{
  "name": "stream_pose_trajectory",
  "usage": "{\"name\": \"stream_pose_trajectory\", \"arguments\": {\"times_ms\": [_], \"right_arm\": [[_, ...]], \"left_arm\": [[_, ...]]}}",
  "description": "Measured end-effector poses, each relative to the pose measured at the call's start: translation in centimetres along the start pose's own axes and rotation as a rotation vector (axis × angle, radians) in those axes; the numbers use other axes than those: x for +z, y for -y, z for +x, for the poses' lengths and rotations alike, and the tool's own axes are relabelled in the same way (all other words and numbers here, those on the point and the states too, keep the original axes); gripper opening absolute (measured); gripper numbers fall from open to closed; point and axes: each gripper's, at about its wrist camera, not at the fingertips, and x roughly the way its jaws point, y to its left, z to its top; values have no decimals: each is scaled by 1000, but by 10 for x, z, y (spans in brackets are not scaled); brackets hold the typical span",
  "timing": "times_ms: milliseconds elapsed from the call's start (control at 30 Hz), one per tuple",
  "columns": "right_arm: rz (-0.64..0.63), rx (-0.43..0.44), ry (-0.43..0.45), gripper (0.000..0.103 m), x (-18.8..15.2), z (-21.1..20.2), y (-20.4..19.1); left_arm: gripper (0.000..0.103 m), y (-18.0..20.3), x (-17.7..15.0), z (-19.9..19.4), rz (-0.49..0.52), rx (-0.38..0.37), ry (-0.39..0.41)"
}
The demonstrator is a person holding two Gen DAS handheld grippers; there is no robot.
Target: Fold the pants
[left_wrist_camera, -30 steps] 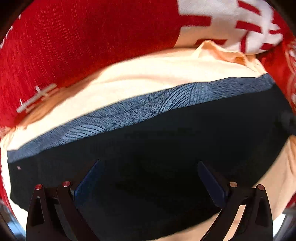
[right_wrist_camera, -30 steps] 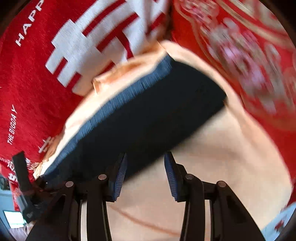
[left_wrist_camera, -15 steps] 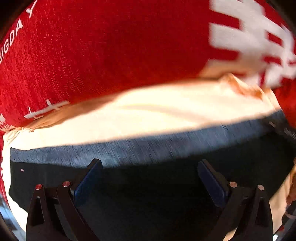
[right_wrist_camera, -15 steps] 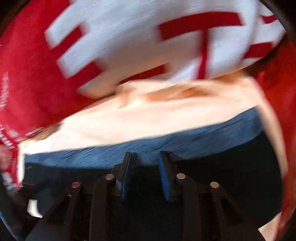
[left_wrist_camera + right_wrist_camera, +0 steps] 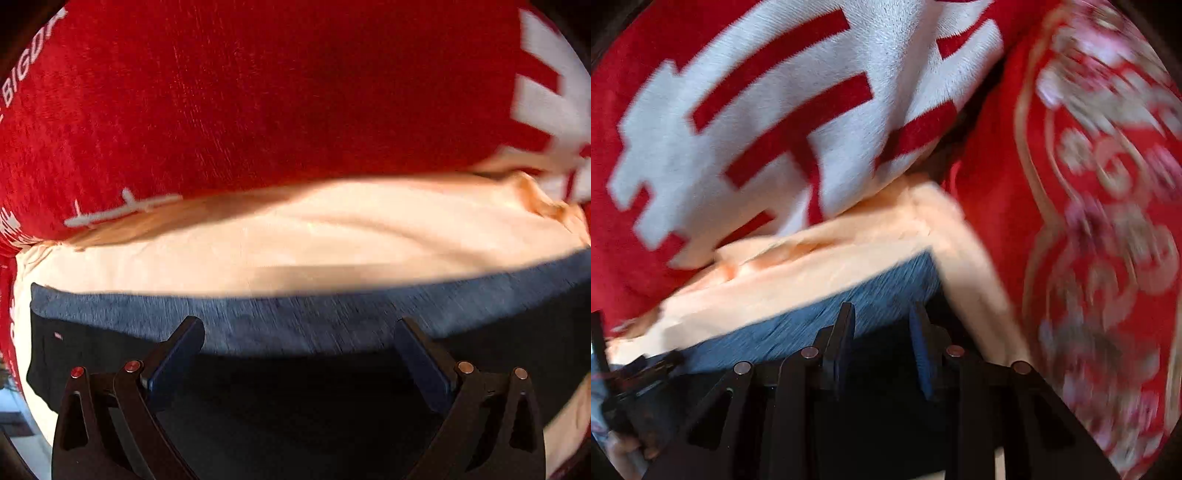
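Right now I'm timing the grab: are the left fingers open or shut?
Open. The left gripper has its fingers spread wide over the dark pants, with the blue waistband showing between them, nothing pinched.

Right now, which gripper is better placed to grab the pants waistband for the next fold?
Right, probably. The right gripper hangs at the waistband corner with fingers narrowly apart. The left gripper is spread wide over the band's middle.

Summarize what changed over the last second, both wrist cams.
Left gripper slid forward over the dark pants to the blue-grey waistband. Right gripper moved from the peach cloth onto the pants, fingers slightly closer together. Unchanged: left fingers wide open, nothing gripped, red blanket behind.
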Motion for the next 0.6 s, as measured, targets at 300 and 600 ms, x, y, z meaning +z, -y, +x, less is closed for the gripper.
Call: {"name": "stream_pose_trajectory", "arguments": {"times_ms": [300, 600], "right_arm": [[39, -21, -39, 43, -78, -7, 4], [42, 143, -61, 79, -86, -4, 5]], "left_arm": [[103, 36, -63, 1, 78, -26, -32], [103, 52, -67, -7, 99, -11, -25]]}}
